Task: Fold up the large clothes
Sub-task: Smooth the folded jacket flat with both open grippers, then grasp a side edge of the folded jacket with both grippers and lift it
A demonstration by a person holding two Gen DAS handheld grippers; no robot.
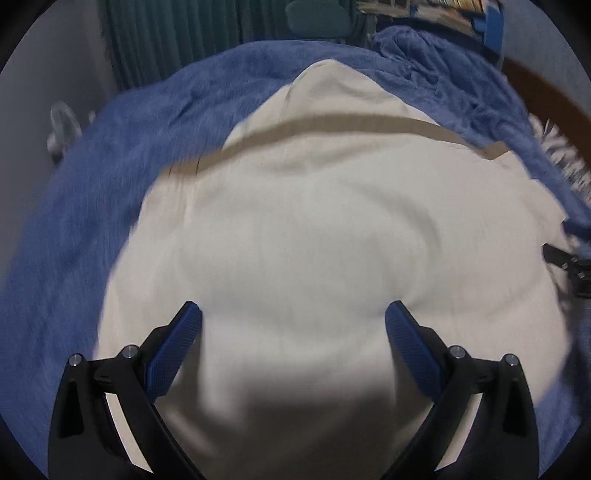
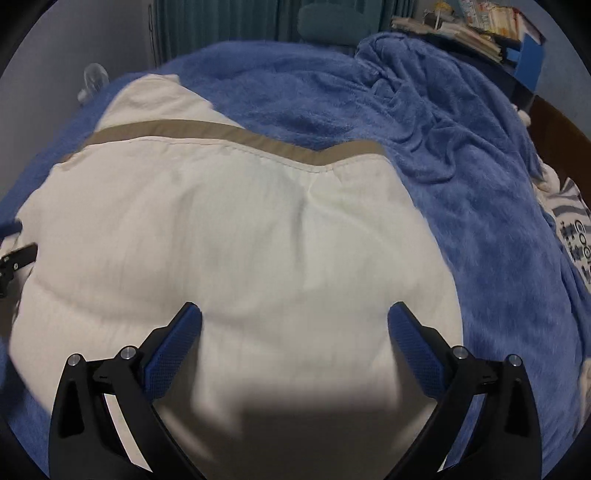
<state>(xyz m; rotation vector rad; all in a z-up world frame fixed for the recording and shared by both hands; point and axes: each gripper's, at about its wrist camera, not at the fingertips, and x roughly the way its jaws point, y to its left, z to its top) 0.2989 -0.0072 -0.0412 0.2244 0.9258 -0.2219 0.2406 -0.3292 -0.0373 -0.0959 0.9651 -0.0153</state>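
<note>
Presently both grippers hang above the cream garment point(image 1: 314, 229), which lies spread flat on a blue fleece blanket point(image 1: 74, 221) over the bed.

Left gripper point(image 1: 293, 325): jaws wide apart, nothing between them; only cloth shows below the gap. Right gripper point(image 2: 294, 326): same, jaws spread and empty. Neither can be seen touching the fabric.

Key relation: the garment lies directly under and ahead of both grippers. Its tan band point(image 2: 236, 134) runs crosswise at the far side, so the cloth's long run is fore-and-aft, away from the jaws. The near edge is hidden under each gripper's shadow. Both grippers look about equally close to the cloth; the right one sits nearer the garment's right border, where blanket begins just beside its outer finger.

View differences: the left wrist view is motion-blurred and shows a narrowing cream part beyond the band. The right wrist view is sharper, showing the stitched seam under the band, a crease running down from its dip, a bunched blanket heap point(image 2: 424, 74) and stacked books point(image 2: 476, 26) at the far right.

Judgement: a near-edge pinch probably comes next.
</note>
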